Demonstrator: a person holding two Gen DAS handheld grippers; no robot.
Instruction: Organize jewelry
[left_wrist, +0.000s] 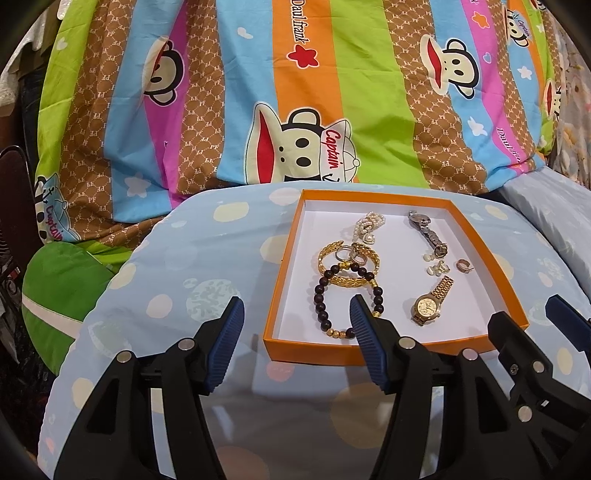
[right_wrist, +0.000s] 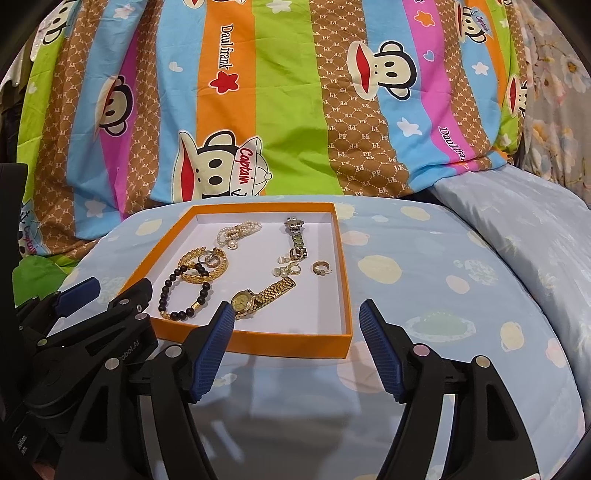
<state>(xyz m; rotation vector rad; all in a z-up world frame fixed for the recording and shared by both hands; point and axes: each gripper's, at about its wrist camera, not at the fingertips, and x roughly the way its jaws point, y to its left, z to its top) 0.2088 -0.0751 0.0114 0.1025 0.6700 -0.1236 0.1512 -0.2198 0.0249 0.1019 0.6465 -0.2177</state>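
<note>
An orange tray (left_wrist: 369, 195) with a white floor lies on a light blue spotted cushion; it also shows in the right wrist view (right_wrist: 258, 338). In it lie a dark bead bracelet (left_wrist: 320, 291) (right_wrist: 165, 291), a gold bangle (left_wrist: 373, 263) (right_wrist: 192, 256) with rings on it, a pearl piece (left_wrist: 369, 225) (right_wrist: 236, 232), a silver watch (left_wrist: 426, 230) (right_wrist: 300, 236), a gold watch (left_wrist: 428, 304) (right_wrist: 245, 301), small earrings (left_wrist: 436, 267) (right_wrist: 286, 268) and a hoop earring (left_wrist: 462, 265) (right_wrist: 319, 267). My left gripper (left_wrist: 295, 325) is open and empty at the tray's near left corner. My right gripper (right_wrist: 295, 325) is open and empty at the near right corner.
A striped cartoon-monkey quilt (left_wrist: 295, 92) rises behind the cushion (left_wrist: 177, 295). A pale blue pillow (right_wrist: 517, 221) lies to the right. A green cushion (left_wrist: 55, 295) lies at the left. The right gripper's fingers (left_wrist: 565, 314) show at the left view's right edge.
</note>
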